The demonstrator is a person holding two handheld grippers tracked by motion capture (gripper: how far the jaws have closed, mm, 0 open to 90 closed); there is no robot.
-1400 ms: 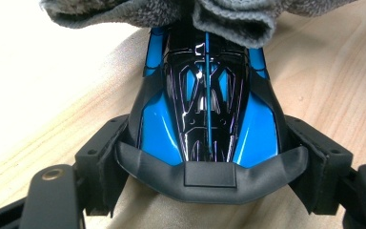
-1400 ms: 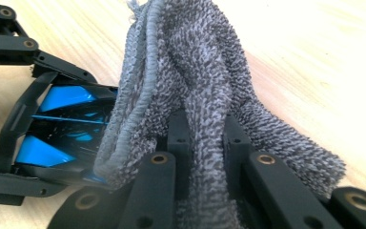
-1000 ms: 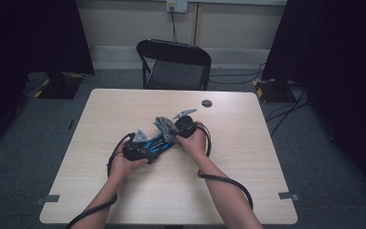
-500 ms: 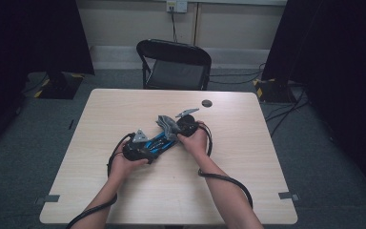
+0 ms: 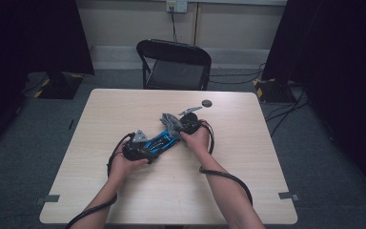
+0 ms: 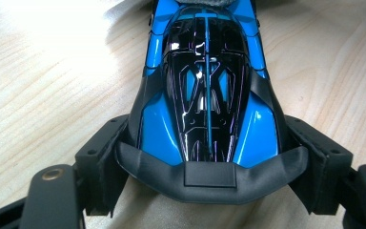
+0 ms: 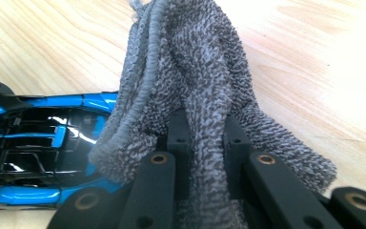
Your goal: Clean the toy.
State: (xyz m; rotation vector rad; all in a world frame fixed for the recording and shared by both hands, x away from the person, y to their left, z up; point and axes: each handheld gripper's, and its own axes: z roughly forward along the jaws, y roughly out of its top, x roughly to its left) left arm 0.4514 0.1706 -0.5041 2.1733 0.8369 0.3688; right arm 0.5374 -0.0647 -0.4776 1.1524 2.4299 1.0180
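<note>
A blue and black toy car body point(image 5: 160, 140) lies on the wooden table point(image 5: 124, 109) between the person's two hands. My left gripper point(image 6: 205, 179) is shut on its near end, both jaws pressed against the car point(image 6: 205, 95) at its sides. A grey terry cloth point(image 7: 195, 81) is bunched up and pinched in my right gripper point(image 7: 208, 138). In the right gripper view the cloth hangs over the car point(image 7: 38, 152), which lies to its left. In the high view the cloth point(image 5: 171, 121) rests on the car's far end, by the right gripper point(image 5: 187, 125).
A small dark round disc point(image 5: 207, 103) lies on the table near its far edge. A black folding chair point(image 5: 174, 64) stands behind the table. Cables trail from both grippers along the forearms. Dark curtains hang on both sides.
The right hand with the cloth has shifted slightly along the far end of the car. The left hand and the car stay in place.
</note>
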